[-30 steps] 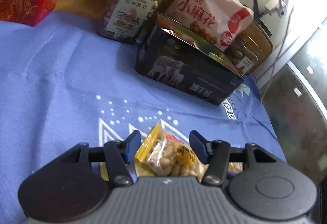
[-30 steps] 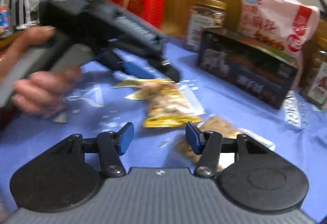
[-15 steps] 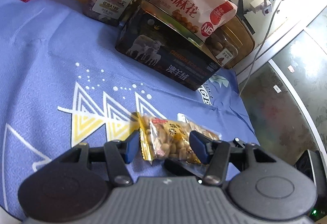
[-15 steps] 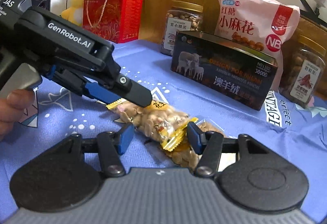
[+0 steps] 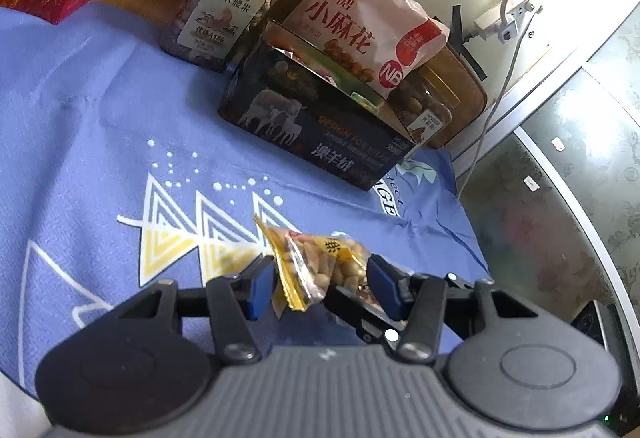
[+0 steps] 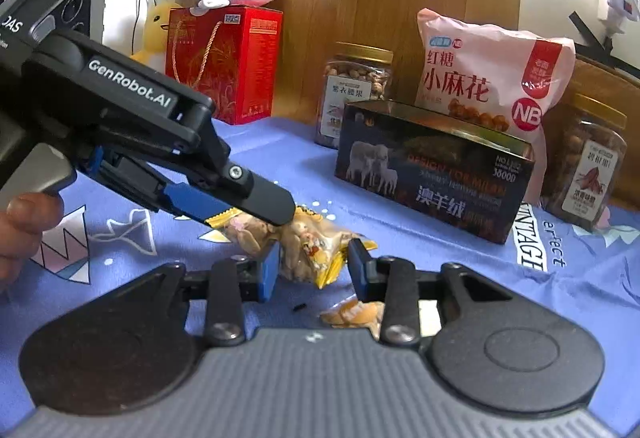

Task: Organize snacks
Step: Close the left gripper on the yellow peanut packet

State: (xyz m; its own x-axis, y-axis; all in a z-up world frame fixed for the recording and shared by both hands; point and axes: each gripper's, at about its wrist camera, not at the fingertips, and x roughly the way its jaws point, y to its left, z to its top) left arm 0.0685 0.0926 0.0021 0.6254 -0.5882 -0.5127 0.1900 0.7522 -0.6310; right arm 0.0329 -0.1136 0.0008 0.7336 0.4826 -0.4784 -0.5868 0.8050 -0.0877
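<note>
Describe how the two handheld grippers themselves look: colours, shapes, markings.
Both match. The right gripper has a ribbed grey body, two round black discs and black linkage bars with silver screws carrying blue-padded jaws. The left gripper, seen side-on, is a black housing lettered "GenRobot.AI" in white, with a grey handle. No cables or sleeves are visible.

The left tongs (image 5: 320,286) point down at a slant, blue pads on either side of a clear peanut packet (image 5: 320,262) lifted off the worktop. The right tongs (image 6: 312,270), also slanting down, have just been closing around the packet's other end. A hand (image 6: 24,230) grips the left tongs' handle, thumb on the trigger.
</note>
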